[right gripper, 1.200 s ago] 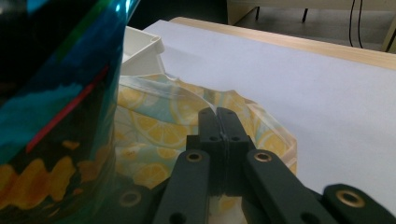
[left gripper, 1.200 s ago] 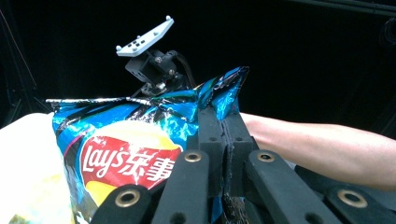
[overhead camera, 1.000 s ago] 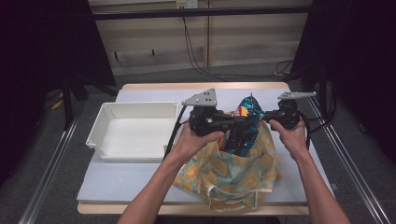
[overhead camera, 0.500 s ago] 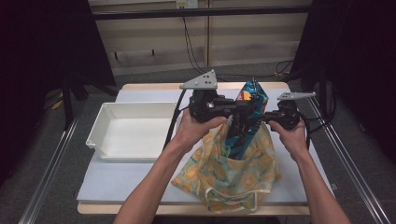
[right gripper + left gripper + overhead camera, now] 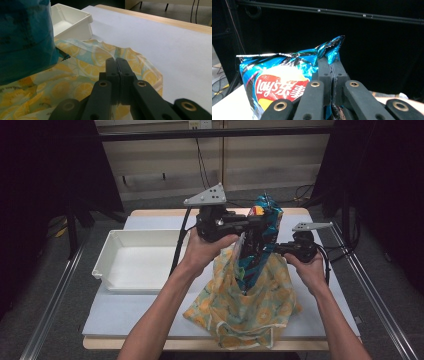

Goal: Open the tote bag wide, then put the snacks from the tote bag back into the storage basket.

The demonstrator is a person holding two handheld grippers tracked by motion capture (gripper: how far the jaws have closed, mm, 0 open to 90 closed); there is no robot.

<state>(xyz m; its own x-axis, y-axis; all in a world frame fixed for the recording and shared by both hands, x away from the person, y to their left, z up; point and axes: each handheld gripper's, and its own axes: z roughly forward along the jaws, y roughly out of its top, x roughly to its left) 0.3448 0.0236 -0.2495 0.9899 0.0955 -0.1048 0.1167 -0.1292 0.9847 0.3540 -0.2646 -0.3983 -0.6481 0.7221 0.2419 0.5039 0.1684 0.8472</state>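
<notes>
Since the earlier frame, the left claw point(image 5: 250, 227) is standing higher above the tabletop point(image 5: 150, 315), and the blue chip bag point(image 5: 257, 245) it carries is showing more of its length above the mouth of the lemon-print fabric bag point(image 5: 250, 305); the right claw point(image 5: 272, 249) is sitting in much the same place. In the left gripper view, the left claw point(image 5: 333, 68) is clamping its jaws together on the crimped top corner of the chip bag point(image 5: 284, 75), with the foil pinched between the pads and the printed front facing the camera. In the high view, the chip bag is hanging upright with a slight tilt, its lower end reaching down into the opening of the fabric bag. In the right gripper view, the right claw point(image 5: 116, 67) is closing its jaws fully on the upper edge of the fabric bag point(image 5: 75, 82), with the blue foil point(image 5: 25, 37) hanging just beside it at the left. The fabric bag is lying on the pale sheet at the near right part of the tabletop, with its rim lifted between the two hands. A white tray point(image 5: 140, 265) is sitting empty on the left part of the tabletop, apart from both bags.
</notes>
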